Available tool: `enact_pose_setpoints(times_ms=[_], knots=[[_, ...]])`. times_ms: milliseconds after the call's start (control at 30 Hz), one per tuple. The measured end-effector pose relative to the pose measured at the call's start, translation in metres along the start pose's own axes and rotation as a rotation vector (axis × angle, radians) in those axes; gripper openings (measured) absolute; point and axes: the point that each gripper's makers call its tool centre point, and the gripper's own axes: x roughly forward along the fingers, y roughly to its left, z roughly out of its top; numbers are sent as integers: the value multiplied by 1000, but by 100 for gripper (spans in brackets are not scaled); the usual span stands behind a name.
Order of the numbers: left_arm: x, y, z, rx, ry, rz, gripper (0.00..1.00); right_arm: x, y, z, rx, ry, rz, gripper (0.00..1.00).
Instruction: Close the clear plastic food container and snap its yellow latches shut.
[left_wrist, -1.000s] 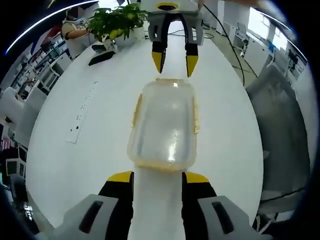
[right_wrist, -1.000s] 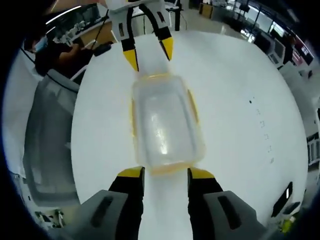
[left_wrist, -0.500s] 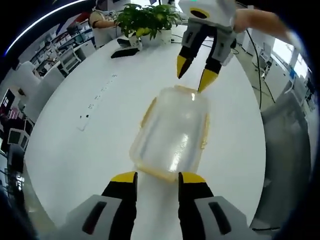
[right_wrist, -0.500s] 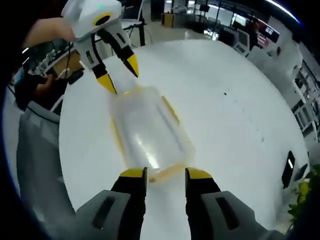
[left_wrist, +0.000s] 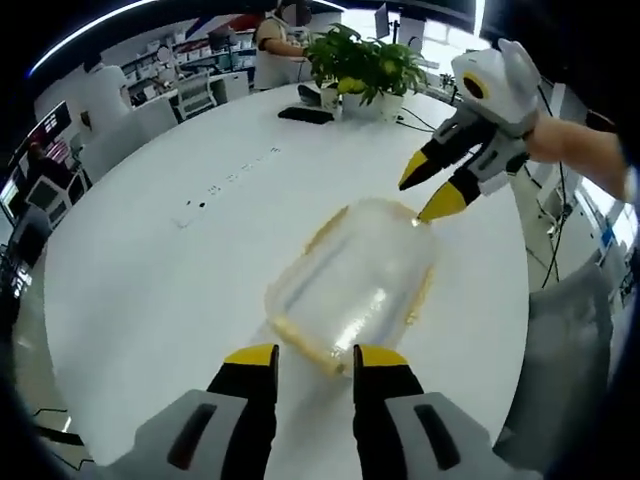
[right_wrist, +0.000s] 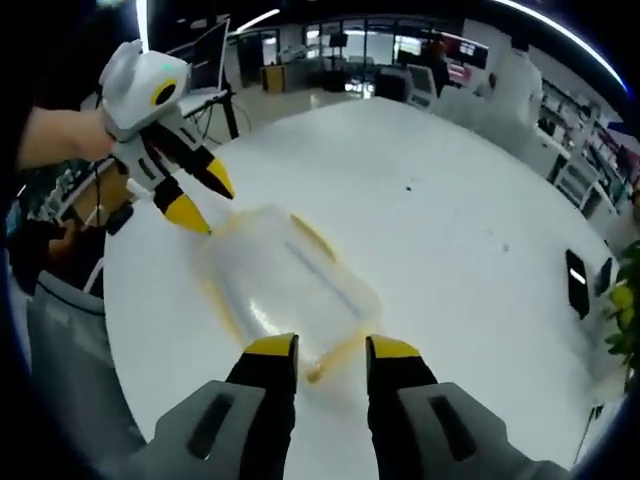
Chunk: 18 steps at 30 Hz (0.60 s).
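Left gripper view: the left tongs (left_wrist: 305, 358) stand parted, empty, at the near end of the clear container (left_wrist: 352, 283) on the white bench (left_wrist: 150, 270); a potted plant (left_wrist: 365, 65) stands beyond. Right gripper view: the right tongs (right_wrist: 320, 350), likewise apart and holding nothing, face its other end; a phone (right_wrist: 577, 283) lies far right.

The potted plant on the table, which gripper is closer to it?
Right. In the left gripper view the right gripper is at the container's end toward the potted plant; the left gripper is at the opposite end.
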Motion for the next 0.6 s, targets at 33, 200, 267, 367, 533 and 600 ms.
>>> enact_pose_setpoints(times_ms=[33, 200, 267, 367, 533, 600], knots=[[0, 0, 0, -17, -3, 5, 22, 1, -1, 0, 6, -4, -5, 23], [1, 1, 3, -73, -27, 33, 20, 3, -7, -2, 64, -26, -29, 22], [2, 0, 3, -106, -38, 38, 19, 4, -8, -4, 93, -36, -34, 21], [4, -2, 2, -139, -41, 32, 18, 5, -9, -8, 128, -44, -42, 20], [5, 0, 0, -223, -53, 43, 18, 7, -8, -10, 228, -80, -40, 20], [6, 2, -2, -262, -58, 53, 18, 8, -7, -11, 255, -87, -35, 20]])
